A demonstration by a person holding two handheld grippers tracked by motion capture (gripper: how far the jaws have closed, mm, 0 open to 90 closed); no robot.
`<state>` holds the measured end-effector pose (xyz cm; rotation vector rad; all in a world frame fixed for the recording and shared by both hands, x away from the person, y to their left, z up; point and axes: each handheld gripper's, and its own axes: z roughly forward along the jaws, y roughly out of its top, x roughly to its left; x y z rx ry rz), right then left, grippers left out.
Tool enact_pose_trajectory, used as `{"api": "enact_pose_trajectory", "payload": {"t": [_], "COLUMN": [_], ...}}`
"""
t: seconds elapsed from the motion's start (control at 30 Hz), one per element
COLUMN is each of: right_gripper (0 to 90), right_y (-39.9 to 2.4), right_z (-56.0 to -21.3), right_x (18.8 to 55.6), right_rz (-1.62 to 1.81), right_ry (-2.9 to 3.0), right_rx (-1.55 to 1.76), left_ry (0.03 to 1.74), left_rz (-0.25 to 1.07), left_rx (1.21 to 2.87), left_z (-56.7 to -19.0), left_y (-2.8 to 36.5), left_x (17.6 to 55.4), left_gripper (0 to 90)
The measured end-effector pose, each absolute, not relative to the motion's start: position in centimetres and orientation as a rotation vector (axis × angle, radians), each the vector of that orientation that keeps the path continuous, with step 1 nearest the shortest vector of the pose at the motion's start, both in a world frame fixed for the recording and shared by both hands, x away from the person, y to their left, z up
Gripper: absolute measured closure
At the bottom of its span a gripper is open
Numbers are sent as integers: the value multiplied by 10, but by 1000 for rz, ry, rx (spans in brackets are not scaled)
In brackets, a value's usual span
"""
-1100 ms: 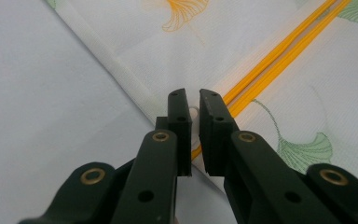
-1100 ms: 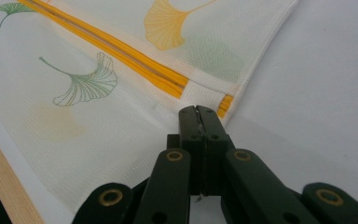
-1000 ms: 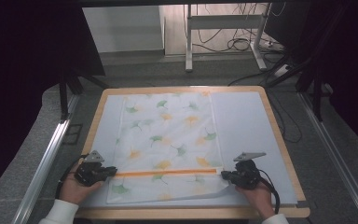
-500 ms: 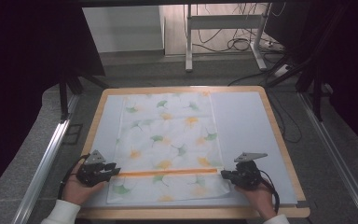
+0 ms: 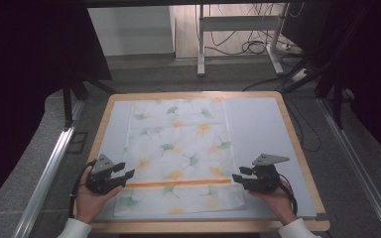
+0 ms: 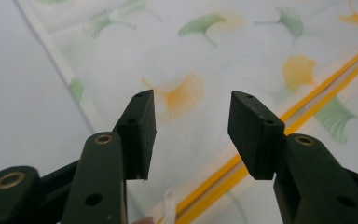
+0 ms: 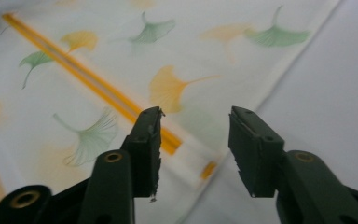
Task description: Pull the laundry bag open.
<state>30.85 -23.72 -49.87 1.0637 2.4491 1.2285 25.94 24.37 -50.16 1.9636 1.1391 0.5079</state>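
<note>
A white cloth [image 5: 178, 148] printed with green and orange ginkgo leaves lies flat on the pale mat [image 5: 258, 129]. An orange stripe [image 5: 178, 182] crosses the cloth near its front edge. My left gripper [image 5: 126, 174] hovers at the stripe's left end. Its jaws have just been opening and nothing is between them. In the left gripper view the open gripper [image 6: 191, 126] hangs above the cloth [image 6: 242, 56] and the stripe [image 6: 326, 79]. My right gripper [image 5: 238, 177] sits at the stripe's right end, its jaws also just opened and empty. The right gripper view shows that gripper [image 7: 193, 140] over the cloth's edge [image 7: 121, 56].
The mat sits in a wooden-rimmed tabletop [image 5: 203, 227]. Metal rails run along the left [image 5: 49, 168] and right [image 5: 362, 163] of the table. A desk frame and cables [image 5: 238, 44] stand on the floor behind it. Bare mat lies to the right of the cloth.
Both grippers were shut on the cloth at the ends of the orange stripe and have opened and let go. The left gripper has lifted a little. The cloth lies flat.
</note>
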Motion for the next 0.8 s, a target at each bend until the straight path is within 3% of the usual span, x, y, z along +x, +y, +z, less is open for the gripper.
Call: {"api": "enact_pose_trajectory", "payload": {"t": [0.33,0.8], "right_gripper": [443,425], "right_y": [-271,-273], "right_z": [-497,-499], "right_x": [323,316], "right_rz": [1224,1215], "right_ry": [2337,2334], "right_rx": [1130,1146], "left_ry": [1214,1215], "left_rz": [557,530], "left_rx": [1923,1926], "left_z": [-504,-506], "left_y": [248,257], "left_x": [267,269], "left_gripper": [443,409]}}
